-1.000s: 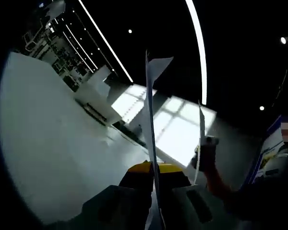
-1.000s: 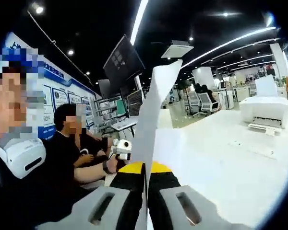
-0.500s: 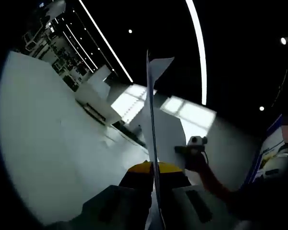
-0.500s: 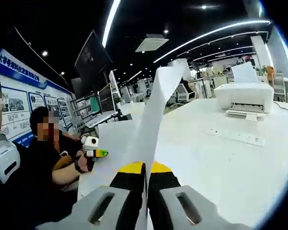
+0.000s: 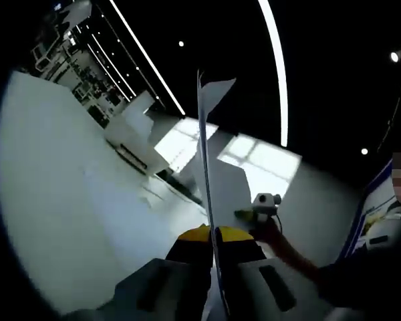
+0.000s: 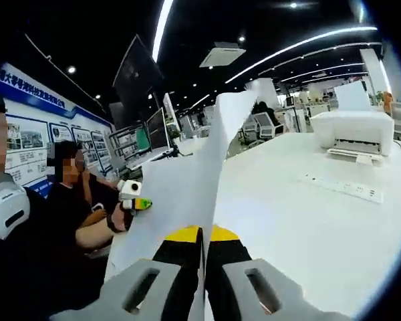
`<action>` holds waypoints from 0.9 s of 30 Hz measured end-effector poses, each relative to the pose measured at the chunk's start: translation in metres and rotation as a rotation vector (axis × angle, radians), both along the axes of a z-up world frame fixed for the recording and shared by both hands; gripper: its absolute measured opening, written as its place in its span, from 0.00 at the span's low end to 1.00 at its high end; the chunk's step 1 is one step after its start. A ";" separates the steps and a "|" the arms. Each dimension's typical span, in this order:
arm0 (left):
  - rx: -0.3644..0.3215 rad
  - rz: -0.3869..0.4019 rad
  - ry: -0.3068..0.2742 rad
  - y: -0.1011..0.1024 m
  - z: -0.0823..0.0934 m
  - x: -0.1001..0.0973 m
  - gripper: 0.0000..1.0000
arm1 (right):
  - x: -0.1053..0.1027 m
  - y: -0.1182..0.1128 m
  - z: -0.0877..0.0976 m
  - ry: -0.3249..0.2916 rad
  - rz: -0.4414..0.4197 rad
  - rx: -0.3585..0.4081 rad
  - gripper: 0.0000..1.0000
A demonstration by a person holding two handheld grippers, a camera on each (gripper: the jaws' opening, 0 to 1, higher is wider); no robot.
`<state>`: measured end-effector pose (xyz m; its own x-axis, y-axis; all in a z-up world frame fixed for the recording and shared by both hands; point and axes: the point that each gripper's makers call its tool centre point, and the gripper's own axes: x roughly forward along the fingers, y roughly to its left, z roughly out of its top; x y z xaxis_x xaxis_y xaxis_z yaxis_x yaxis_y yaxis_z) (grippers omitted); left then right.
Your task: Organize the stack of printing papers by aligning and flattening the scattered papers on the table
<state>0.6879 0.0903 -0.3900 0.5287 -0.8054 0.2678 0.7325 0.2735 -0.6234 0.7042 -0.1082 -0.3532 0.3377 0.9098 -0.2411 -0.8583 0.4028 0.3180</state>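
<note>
Since half a second ago the other gripper has dropped slightly in your left gripper view, and in your right gripper view the sheet now leans further across the person sitting at the left.

Your left gripper (image 5: 212,251) has its jaws pinched together on the paper (image 5: 207,167), which stands edge-on and rises out of them to a bent corner at the top. Beside it, lower right, your right gripper (image 5: 259,212) sits in a hand against a broader sheet.

In your right gripper view, the right gripper (image 6: 202,257) is likewise clamped on the paper (image 6: 194,180), which is lifted off the table (image 6: 307,221) and curls up to a point. Your left gripper (image 6: 132,197) shows at the left, touching the same paper's far edge.

One printer (image 6: 353,130) stands on the table at the right, with one power strip (image 6: 341,186) lying in front of it. Two seated people show at the left; one (image 6: 70,214) wears black.
</note>
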 end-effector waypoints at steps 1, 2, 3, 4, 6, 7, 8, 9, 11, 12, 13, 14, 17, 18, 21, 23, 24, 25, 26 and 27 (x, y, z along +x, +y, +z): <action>0.000 0.000 0.000 0.001 0.000 0.001 0.06 | -0.003 0.002 0.001 -0.003 0.003 0.001 0.00; -0.001 0.000 0.000 0.001 0.000 0.001 0.06 | -0.004 0.003 0.001 -0.003 0.004 0.002 0.00; -0.001 0.000 0.000 0.002 -0.001 0.001 0.06 | -0.004 0.004 0.001 -0.004 0.004 0.002 0.00; 0.000 -0.001 -0.003 0.002 -0.001 0.002 0.06 | -0.005 0.005 0.002 0.002 0.015 0.007 0.00; 0.002 -0.001 -0.008 0.002 -0.001 0.002 0.08 | -0.007 0.009 0.003 0.013 0.035 0.018 0.00; 0.008 -0.005 -0.018 0.001 0.000 0.000 0.08 | -0.007 0.011 0.003 0.015 0.044 0.020 0.00; 0.024 -0.007 -0.027 -0.002 -0.001 -0.001 0.08 | -0.006 0.012 0.002 0.013 0.050 0.018 0.00; 0.037 -0.009 -0.035 -0.004 -0.002 -0.002 0.09 | -0.007 0.014 0.001 0.010 0.050 0.013 0.00; 0.050 -0.014 -0.043 -0.006 -0.002 -0.004 0.09 | -0.006 0.016 -0.001 0.015 0.056 0.005 0.00; 0.054 -0.013 -0.045 -0.007 -0.002 -0.005 0.09 | -0.005 0.016 -0.002 0.019 0.059 0.005 0.00; 0.054 -0.012 -0.045 -0.007 -0.002 -0.006 0.09 | -0.005 0.017 -0.003 0.021 0.061 0.006 0.00; 0.051 -0.013 -0.041 -0.008 -0.002 -0.006 0.09 | -0.005 0.018 -0.004 0.023 0.062 0.007 0.00; 0.043 -0.012 -0.037 -0.008 0.000 -0.007 0.09 | -0.007 0.024 -0.009 0.033 0.072 0.008 0.00; 0.042 -0.012 -0.036 -0.008 0.000 -0.007 0.10 | -0.008 0.027 -0.010 0.036 0.077 0.008 0.00; 0.042 -0.012 -0.036 -0.010 0.001 -0.009 0.10 | -0.008 0.032 -0.013 0.039 0.089 0.009 0.00; 0.040 -0.013 -0.035 -0.011 0.002 -0.011 0.10 | -0.008 0.034 -0.014 0.045 0.094 0.012 0.00; 0.039 -0.013 -0.034 -0.011 0.002 -0.011 0.11 | -0.009 0.035 -0.015 0.046 0.095 0.013 0.00; 0.037 -0.014 -0.034 -0.011 0.002 -0.010 0.11 | -0.009 0.037 -0.016 0.048 0.096 0.015 0.00; 0.035 -0.015 -0.033 -0.011 0.002 -0.010 0.12 | -0.009 0.038 -0.016 0.050 0.097 0.016 0.00; 0.034 -0.016 -0.032 -0.011 0.003 -0.010 0.13 | -0.010 0.039 -0.017 0.052 0.098 0.018 0.00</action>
<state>0.6775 0.0788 -0.3873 0.5073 -0.8224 0.2573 0.7565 0.2821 -0.5900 0.6944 -0.0693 -0.3700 0.2339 0.9423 -0.2394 -0.8756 0.3112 0.3695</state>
